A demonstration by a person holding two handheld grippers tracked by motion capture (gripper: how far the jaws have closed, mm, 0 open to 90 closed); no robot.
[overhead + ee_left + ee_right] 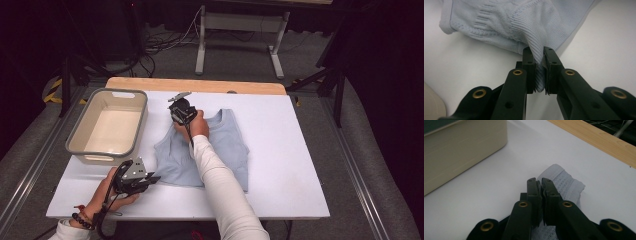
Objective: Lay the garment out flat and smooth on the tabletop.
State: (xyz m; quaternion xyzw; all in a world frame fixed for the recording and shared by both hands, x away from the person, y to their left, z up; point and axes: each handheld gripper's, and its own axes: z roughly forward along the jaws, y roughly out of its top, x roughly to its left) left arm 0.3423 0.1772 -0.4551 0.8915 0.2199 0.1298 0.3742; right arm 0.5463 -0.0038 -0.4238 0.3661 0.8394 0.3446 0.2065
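Ribbed pale-blue knit bunches between the closed black jaws of the left gripper (539, 72), which pinches the tank top (220, 150) at its near left hem corner. The right gripper (541, 195) is clamped on a ribbed shoulder strap (564, 182). The top lies flat on the smooth white table (290, 150), beside a rounded beige plastic bin (80, 132).

white table top (280, 150) with a bare wooden strip (200, 85) along the 12 o'clock edge. light blue knit top (220, 150) spread flat at centre. beige plastic tub (80, 131) at 9 o'clock, just beside the top, not touching it.
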